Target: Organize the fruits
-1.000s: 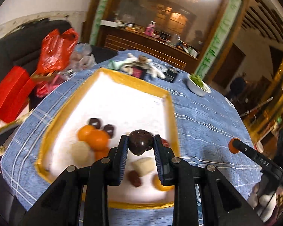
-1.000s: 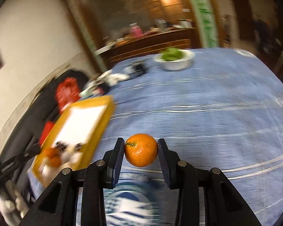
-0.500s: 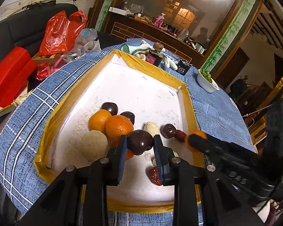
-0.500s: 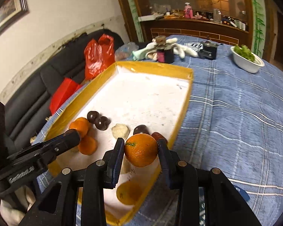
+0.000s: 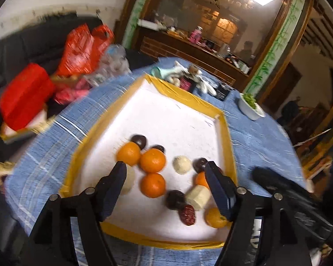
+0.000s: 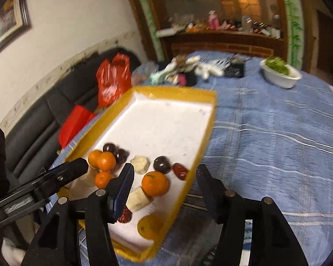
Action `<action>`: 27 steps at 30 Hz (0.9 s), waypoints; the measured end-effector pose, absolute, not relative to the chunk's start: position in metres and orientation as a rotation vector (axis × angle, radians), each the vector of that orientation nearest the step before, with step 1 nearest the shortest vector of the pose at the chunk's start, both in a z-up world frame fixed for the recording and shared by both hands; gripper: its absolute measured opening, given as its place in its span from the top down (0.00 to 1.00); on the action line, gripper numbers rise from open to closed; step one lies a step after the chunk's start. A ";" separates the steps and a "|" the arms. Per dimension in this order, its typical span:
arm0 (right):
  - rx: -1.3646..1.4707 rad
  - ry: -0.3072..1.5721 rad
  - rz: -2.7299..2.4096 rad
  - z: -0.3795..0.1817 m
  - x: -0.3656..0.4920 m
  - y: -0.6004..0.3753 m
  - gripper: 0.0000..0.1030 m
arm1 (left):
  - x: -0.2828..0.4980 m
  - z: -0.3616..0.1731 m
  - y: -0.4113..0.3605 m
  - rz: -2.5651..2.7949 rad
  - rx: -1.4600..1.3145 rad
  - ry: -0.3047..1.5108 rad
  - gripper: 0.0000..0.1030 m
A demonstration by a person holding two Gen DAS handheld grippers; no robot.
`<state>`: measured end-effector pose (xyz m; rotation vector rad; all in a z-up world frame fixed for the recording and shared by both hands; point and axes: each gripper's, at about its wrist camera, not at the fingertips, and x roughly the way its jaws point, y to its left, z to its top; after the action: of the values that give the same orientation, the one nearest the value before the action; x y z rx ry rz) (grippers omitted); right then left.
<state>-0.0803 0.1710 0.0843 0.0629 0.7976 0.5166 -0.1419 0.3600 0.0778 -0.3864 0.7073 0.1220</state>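
A white tray with a yellow rim (image 5: pixel 186 95) (image 6: pixel 179 92) lies on the blue cloth. It holds several oranges, dark round fruits, pale lumps and red dates. My left gripper (image 5: pixel 166 177) is open and empty above the tray's near end; a dark round fruit (image 5: pixel 175 199) lies below it. My right gripper (image 6: pixel 164 178) is open and empty over the tray's right edge; an orange (image 6: pixel 155 182) lies in the tray between its fingers. The other gripper's arm shows at the edge of each view.
A white bowl of greens (image 5: pixel 250 106) (image 6: pixel 279 72) stands at the far right of the round table. Gloves and small boxes (image 5: pixel 195 79) lie beyond the tray. Red bags (image 5: pixel 82 46) and a red box (image 5: pixel 24 97) sit on a dark sofa at left.
Both grippers have opened. The left one has let go of the dark round fruit and the right one of the orange; both fruits now lie in the tray.
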 end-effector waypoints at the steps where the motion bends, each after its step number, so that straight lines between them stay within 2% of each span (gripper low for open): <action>1: 0.075 0.779 0.501 0.088 -0.086 0.164 0.31 | -0.145 0.082 0.356 0.152 -0.352 0.694 0.23; 3: 0.105 0.735 0.459 0.092 -0.103 0.145 0.26 | -0.151 0.092 0.348 0.214 -0.293 0.663 0.17; 8: 0.150 0.708 0.396 0.088 -0.131 0.117 0.26 | -0.171 0.113 0.320 0.290 -0.192 0.582 0.08; 13: 0.150 0.684 0.380 0.091 -0.149 0.104 0.26 | -0.180 0.129 0.282 0.324 -0.078 0.542 0.06; 15: 0.150 0.664 0.375 0.095 -0.157 0.099 0.23 | -0.185 0.136 0.263 0.329 -0.018 0.521 0.01; 19: 0.132 0.624 0.352 0.098 -0.168 0.091 0.18 | -0.190 0.140 0.239 0.314 0.042 0.509 0.00; 27: 0.121 0.629 0.335 0.093 -0.175 0.081 0.17 | -0.190 0.137 0.223 0.268 0.038 0.547 0.00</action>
<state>-0.1755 0.0808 0.0926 0.1211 0.6290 0.3346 -0.1904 0.2231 0.1365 0.0384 0.5469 0.2679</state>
